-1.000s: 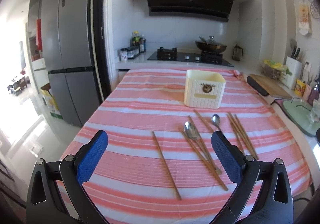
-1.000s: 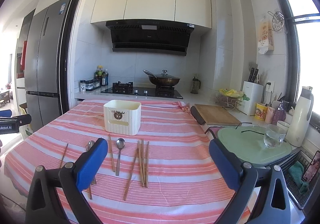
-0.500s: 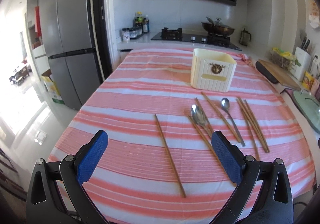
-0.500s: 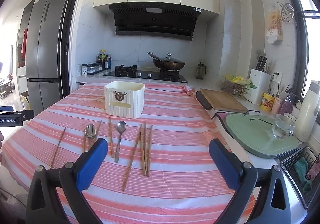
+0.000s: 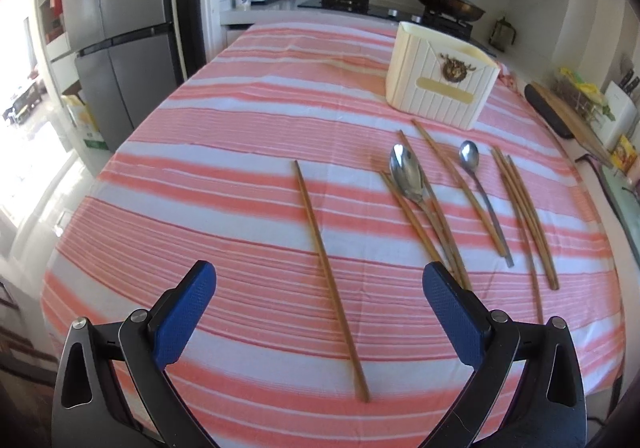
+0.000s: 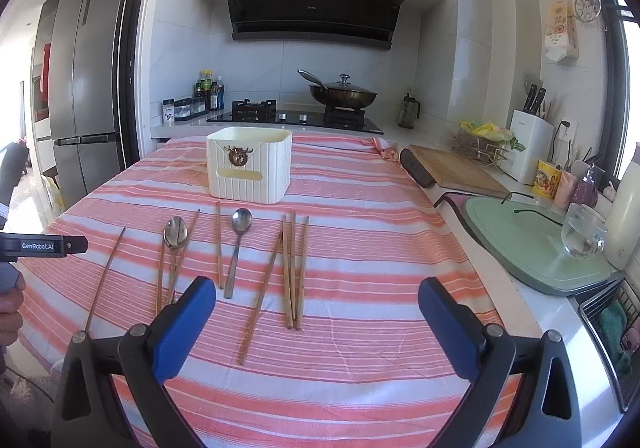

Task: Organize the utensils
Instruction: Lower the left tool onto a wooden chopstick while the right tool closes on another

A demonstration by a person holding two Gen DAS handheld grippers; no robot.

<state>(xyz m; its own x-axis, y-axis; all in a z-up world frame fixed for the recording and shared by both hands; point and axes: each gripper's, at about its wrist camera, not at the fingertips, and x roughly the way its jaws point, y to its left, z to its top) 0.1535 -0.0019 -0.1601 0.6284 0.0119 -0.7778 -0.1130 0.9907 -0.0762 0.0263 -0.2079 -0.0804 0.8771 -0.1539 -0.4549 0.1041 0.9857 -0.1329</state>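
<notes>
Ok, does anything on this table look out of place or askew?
One chopstick lies alone, well left of the other utensils. Another slants across the right-hand chopstick group. The larger spoon rests on chopsticks. The cream holder stands upright. Nothing looks spilled or damaged.

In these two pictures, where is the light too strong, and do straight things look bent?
Left wrist view: the floor by the fridge is blown out to white at the left edge, and the tablecloth stripes bow with the fisheye. Right wrist view: daylight from the right makes glare on the glass, and the fridge leans inward. The lone chopstick stays sharp.
</notes>
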